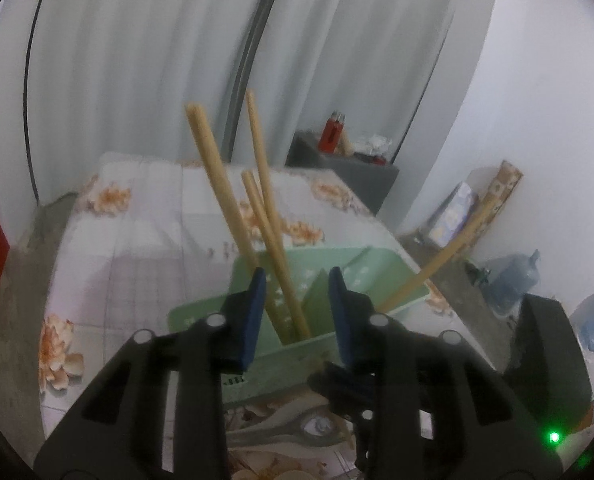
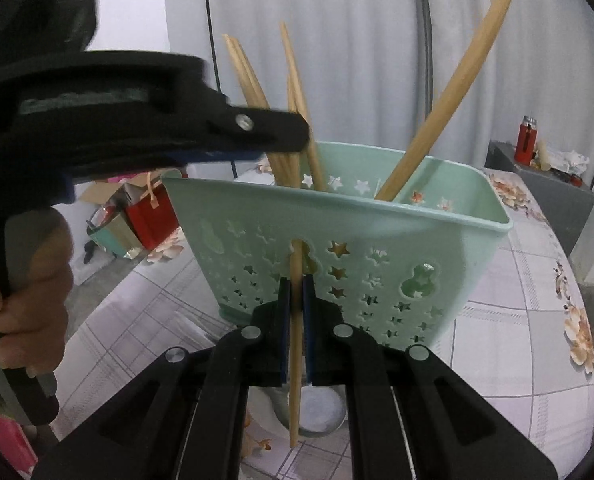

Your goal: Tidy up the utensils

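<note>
Your right tongs (image 2: 297, 316) pinch one chopstick (image 2: 295, 360) just near the green caddy (image 2: 377, 248). Your left tongs (image 1: 297, 304) stand partly open, empty, above it.

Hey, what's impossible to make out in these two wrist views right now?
- Left wrist view: the spoon on the table is mostly covered by the left claw.
- Right wrist view: the chopstick's lower end crosses a blurred round object; its upper tip is lost against the green caddy.
- Chopsticks' bottoms: hidden by the caddy wall.

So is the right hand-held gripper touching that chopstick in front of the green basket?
Touching. The right wrist view shows the right hand-held gripper shut on the chopstick, both pads pressing its sides.
</note>
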Tool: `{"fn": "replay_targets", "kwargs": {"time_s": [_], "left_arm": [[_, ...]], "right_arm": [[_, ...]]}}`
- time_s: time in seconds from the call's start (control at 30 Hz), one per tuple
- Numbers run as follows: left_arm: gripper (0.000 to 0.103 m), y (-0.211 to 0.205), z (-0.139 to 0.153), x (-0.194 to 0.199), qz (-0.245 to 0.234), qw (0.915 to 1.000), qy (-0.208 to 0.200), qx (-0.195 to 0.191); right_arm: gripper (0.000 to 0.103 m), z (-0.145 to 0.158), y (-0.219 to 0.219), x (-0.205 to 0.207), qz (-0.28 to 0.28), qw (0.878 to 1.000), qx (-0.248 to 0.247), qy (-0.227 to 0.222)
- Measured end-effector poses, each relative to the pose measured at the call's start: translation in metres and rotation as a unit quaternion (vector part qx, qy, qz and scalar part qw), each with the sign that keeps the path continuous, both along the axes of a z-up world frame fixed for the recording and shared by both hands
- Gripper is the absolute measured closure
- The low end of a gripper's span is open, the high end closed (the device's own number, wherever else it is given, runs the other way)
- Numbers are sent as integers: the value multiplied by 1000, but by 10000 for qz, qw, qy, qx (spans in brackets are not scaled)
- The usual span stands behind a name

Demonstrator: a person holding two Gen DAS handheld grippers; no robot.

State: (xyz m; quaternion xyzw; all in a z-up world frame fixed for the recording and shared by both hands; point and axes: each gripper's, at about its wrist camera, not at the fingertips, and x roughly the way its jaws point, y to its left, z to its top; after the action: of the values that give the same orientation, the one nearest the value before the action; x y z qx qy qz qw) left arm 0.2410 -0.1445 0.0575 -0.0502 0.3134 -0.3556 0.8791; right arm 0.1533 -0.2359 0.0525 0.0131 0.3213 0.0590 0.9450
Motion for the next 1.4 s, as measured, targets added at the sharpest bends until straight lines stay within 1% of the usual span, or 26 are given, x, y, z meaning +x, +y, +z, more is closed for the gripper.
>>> {"fn": "replay_targets", "kwargs": {"time_s": [0.07, 0.23, 0.27, 0.43, 0.57, 0.63, 0.77, 0.9, 1.07, 1.13, 1.27, 1.33, 1.4], "left_arm": [[76, -1, -1, 2, 48, 10000, 22, 27], [77, -9, -1, 2, 141, 9997, 147, 140], [77, -9, 0, 2, 173, 9997, 122, 155], [77, -7, 24, -8, 190, 9990, -399, 10], [77, -8, 38, 0, 288, 9983, -505, -28], [77, -10, 41, 4, 336, 9976, -603, 21], [77, -20, 43, 16, 310, 9971, -658, 221], [77, -23, 43, 23, 282, 9974, -612, 261], [77, -21, 48, 19, 318, 9956, -797, 375], [77, -18, 52, 14, 346, 9949, -880, 340], [77, 2, 57, -3, 438, 9940, -1004, 2], [77, 10, 56, -11, 463, 9938, -1004, -122], [77, 17, 49, -15, 506, 9942, -940, -132]], "right_arm": [[97, 0, -1, 0, -15, 10000, 0, -37], [97, 3, -2, -1, -31, 9999, 35, -125], [97, 4, -2, -1, -28, 9999, 45, -134], [97, 3, -6, -2, 12, 9998, 115, -151], [97, 4, -10, -3, 21, 9997, 184, -170], [97, 5, -11, -4, 28, 9996, 200, -196], [97, 3, -13, -3, 55, 9995, 216, -209], [97, 1, -16, -3, 58, 9994, 255, -215], [97, -1, -17, -3, 76, 9993, 310, -189], [97, -1, -19, -2, 91, 9991, 383, -179], [97, 1, -22, -1, 115, 9984, 515, -186], [97, 4, -24, -1, 126, 9981, 571, -199], [97, 6, -26, 1, 122, 9977, 642, -169]]}}
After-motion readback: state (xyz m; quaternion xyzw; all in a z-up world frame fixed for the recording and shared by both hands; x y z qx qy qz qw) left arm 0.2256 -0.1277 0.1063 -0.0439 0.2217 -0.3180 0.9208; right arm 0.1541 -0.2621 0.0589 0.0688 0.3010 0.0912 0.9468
